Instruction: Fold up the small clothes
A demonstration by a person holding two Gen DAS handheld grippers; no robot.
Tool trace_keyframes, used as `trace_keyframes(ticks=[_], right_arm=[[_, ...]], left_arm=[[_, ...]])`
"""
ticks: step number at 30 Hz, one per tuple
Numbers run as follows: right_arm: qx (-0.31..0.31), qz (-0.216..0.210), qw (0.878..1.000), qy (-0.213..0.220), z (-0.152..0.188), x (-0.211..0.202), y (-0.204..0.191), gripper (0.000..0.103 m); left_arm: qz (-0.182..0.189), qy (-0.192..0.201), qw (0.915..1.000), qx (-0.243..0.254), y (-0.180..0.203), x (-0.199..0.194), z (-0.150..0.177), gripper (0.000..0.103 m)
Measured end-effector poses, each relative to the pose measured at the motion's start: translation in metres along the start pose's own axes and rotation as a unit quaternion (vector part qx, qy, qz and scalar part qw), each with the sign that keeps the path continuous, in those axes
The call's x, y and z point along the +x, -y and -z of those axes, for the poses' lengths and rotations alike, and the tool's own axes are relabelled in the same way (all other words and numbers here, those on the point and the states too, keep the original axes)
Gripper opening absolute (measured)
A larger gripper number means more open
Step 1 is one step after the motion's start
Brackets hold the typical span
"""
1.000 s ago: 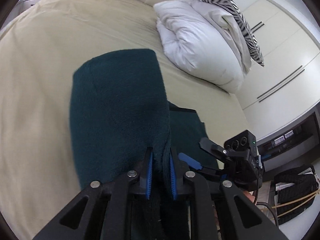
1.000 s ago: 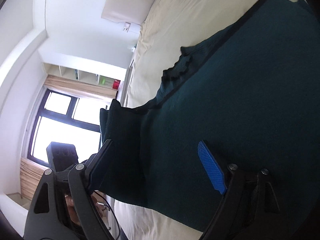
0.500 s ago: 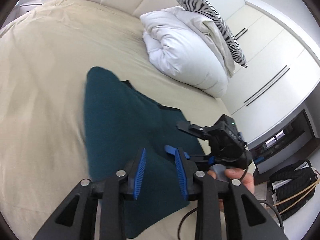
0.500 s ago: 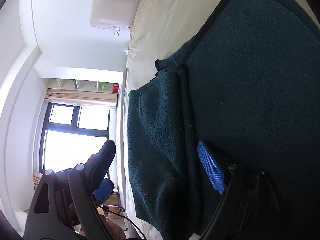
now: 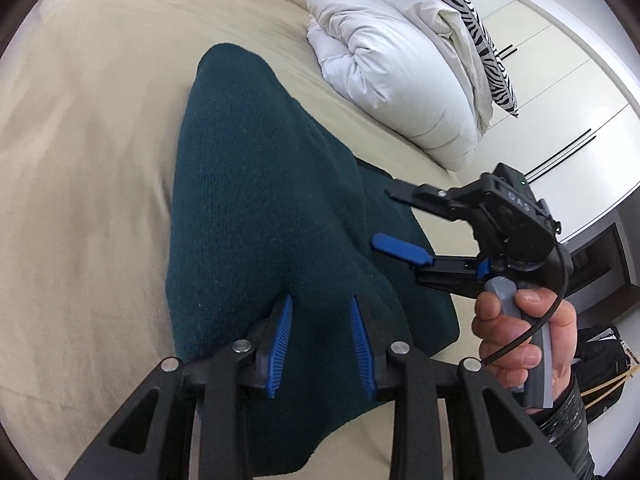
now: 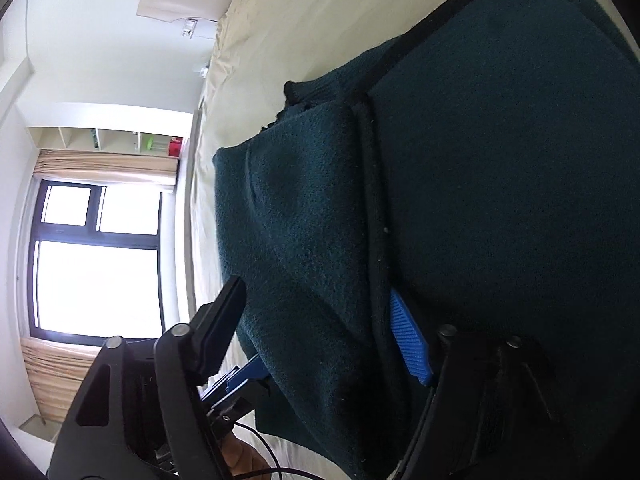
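A dark teal knit garment [image 5: 260,208] lies on the beige bed, folded over itself with a raised fold running toward the headboard. My left gripper [image 5: 320,308] is open, its blue pads either side of the near end of the fold, holding nothing. My right gripper [image 5: 396,220] is open and hovers over the garment's right part, held by a bare hand [image 5: 520,340]. In the right wrist view the garment [image 6: 480,180] fills the frame, with a black-trimmed edge [image 6: 372,208] between two layers; the right gripper [image 6: 320,320] is open over it.
A white duvet bundle [image 5: 392,72] and a zebra-print pillow [image 5: 476,20] lie at the head of the bed. White wardrobe doors [image 5: 568,100] stand to the right. A window [image 6: 96,264] with curtains is beyond the bed's far side.
My left gripper was shut on the garment's fold a second ago; it let go, opened, and now sits low at the fold's near end. The right gripper stayed open, shifting slightly.
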State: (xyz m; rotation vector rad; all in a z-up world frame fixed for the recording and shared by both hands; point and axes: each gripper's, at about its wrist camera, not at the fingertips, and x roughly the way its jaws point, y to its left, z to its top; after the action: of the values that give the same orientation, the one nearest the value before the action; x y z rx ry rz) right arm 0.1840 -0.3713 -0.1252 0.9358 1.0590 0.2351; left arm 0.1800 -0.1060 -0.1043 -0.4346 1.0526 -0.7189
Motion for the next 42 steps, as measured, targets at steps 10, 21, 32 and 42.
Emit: trace_keyframes(ticks=[10,21,32,42], right_arm=[[-0.011,-0.029,0.999,-0.009,0.004,0.006,0.006,0.062],[-0.041,0.016,0.999,-0.009,0.011,0.004,0.012,0.017],[-0.042,0.015,0.999,0.020,0.012,-0.023,0.029,0.008],[-0.014,-0.013,1.000,0.008,0.021,-0.024,0.035,0.061]], left_arm=[[-0.009,-0.009,0.9999,0.005,0.002,0.008,0.002,0.030],[-0.015,-0.010,0.9998,0.009,0.007,0.011,0.001,0.030],[-0.033,-0.012,0.9984,0.045,0.020,0.019,0.000,0.048],[-0.016,-0.015,0.9994,0.028,0.010,0.017,0.002,0.044]])
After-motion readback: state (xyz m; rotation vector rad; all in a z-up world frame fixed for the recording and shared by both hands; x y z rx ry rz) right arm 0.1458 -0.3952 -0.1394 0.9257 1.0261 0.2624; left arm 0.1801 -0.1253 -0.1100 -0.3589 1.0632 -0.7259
